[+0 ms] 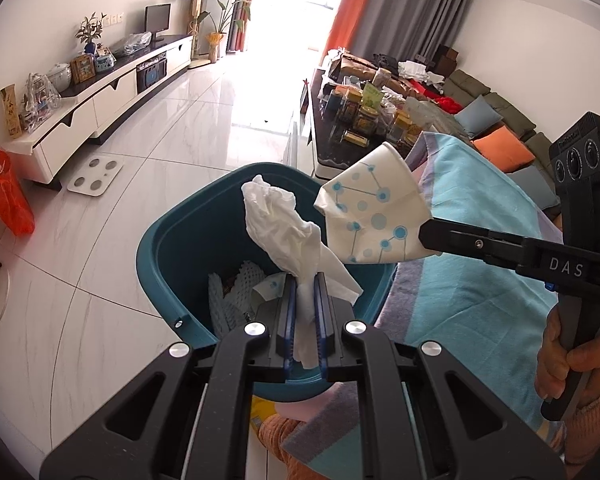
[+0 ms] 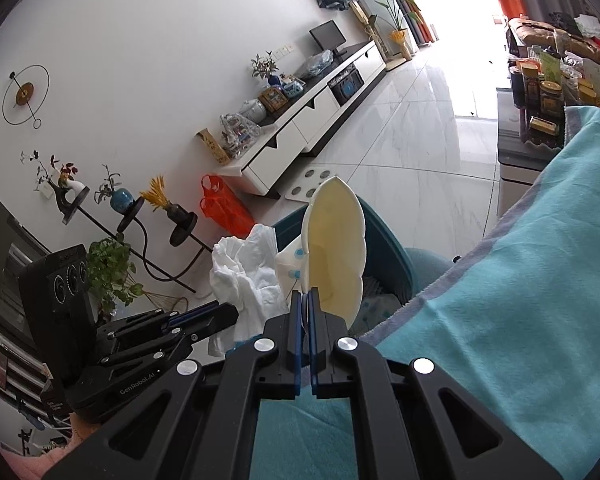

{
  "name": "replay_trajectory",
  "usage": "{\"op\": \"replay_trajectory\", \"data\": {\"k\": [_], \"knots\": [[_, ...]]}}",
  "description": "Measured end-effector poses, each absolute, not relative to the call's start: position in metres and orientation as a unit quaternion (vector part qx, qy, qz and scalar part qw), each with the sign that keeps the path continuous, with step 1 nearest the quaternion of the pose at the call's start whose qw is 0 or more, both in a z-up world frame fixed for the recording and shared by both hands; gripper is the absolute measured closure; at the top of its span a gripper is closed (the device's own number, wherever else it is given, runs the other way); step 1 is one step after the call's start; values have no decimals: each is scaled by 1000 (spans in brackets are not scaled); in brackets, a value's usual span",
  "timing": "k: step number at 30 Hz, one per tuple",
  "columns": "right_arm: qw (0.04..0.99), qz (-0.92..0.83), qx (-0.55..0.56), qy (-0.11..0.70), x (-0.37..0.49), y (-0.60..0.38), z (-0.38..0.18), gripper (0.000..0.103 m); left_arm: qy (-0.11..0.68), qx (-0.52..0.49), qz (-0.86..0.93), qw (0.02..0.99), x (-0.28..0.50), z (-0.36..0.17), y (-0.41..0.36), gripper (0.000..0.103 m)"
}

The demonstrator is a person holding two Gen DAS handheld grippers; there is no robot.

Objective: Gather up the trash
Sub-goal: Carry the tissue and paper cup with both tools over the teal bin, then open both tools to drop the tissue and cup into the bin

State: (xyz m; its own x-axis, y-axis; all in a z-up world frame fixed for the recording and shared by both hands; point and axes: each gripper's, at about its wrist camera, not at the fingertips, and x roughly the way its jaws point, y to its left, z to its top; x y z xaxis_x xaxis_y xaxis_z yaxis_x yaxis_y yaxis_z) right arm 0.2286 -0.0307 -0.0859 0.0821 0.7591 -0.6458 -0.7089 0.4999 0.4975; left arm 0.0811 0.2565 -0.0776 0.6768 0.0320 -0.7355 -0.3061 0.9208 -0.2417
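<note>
**Both grippers loaded above the bin**

Left wrist view: the left gripper [image 1: 304, 280] has its jaws closed narrowly on a crumpled white paper tissue [image 1: 288, 228], which stands up out of the jaws above the open mouth of the dark teal plastic waste bin [image 1: 160, 248]. The right gripper [image 1: 428, 236] enters from the right, its jaws clamped on the rim of a flattened white paper cup with blue dot-and-line print [image 1: 374, 212]. The cup hangs over the bin's right edge, just beside the tissue. This view alone shows the bin contents: white foam netting [image 1: 236, 292] and other paper scraps, partly hidden behind the jaws.

Right wrist view: the right gripper [image 2: 306, 300] holds the cup [image 2: 336, 248] seen from its cream inner side; the printed face is mostly hidden. The tissue [image 2: 248, 276] lies to its left, held by the left gripper [image 2: 230, 314], whose tips are covered by the tissue. Only part of the bin [image 2: 384, 236] shows behind the cup. A turquoise cloth with a grey-lilac border [image 2: 500, 300] fills the right side; what it covers cannot be determined.
</note>
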Motion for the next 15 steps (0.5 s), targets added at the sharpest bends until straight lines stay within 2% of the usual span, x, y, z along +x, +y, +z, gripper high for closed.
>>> {"op": "replay_trajectory", "data": {"k": [15], "knots": [[734, 491, -2, 469, 226, -5, -91, 101, 400, -181, 103, 893, 99, -96, 262, 94]]}}
